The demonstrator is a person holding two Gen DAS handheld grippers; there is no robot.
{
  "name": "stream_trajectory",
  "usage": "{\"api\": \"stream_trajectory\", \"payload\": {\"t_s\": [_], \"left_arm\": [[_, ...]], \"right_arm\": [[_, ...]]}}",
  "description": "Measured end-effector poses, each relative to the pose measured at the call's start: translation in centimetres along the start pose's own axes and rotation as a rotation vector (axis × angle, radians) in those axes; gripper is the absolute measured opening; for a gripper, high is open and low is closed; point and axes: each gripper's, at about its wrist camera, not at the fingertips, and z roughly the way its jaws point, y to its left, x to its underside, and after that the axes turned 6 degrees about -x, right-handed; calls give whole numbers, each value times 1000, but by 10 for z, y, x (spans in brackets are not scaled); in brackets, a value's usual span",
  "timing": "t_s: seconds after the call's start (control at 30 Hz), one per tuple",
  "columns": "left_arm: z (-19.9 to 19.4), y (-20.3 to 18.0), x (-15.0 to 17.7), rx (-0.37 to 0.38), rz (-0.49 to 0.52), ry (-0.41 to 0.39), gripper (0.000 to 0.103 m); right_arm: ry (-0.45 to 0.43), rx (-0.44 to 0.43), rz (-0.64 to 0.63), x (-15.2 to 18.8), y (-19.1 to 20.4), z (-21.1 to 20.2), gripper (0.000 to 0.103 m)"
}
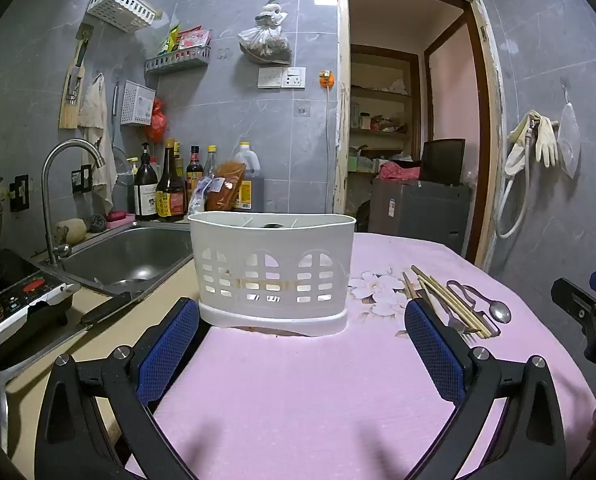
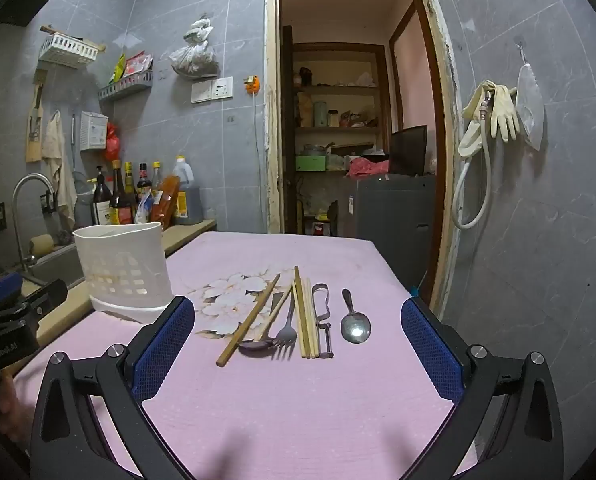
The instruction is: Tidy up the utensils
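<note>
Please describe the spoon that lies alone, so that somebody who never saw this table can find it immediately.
On the pink tablecloth, find the row of utensils to the right of the white basket. The lone spoon is at the row's far right, beside the peeler. It touches nothing; the other spoon lies under the chopsticks.

Both handheld tools tilt slightly downward, the left gripper [image 1: 302,344] and the right gripper [image 2: 298,340] each with blue-padded jaws spread wide and nothing between them.

Sink [image 1: 137,254] w/ faucet [image 1: 63,184] at left, sauce bottles [image 1: 169,188] behind, rubber gloves [image 2: 502,112] on right wall.
</note>
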Motion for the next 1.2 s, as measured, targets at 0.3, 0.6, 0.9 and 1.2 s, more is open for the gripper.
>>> {"api": "stream_trajectory", "payload": {"t_s": [0.3, 0.6, 0.9, 1.2], "left_arm": [[1, 1, 2, 5, -12, 8, 101], [3, 3, -1, 6, -12, 16, 101], [2, 2, 0, 4, -11, 15, 101], [2, 3, -1, 5, -9, 14, 101]], "right_arm": [[-2, 0, -1, 0, 0, 0, 103], [-2, 0, -1, 0, 0, 0, 103], [-1, -1, 1, 0, 0, 0, 103], [-1, -1, 2, 1, 0, 0, 103]]}}
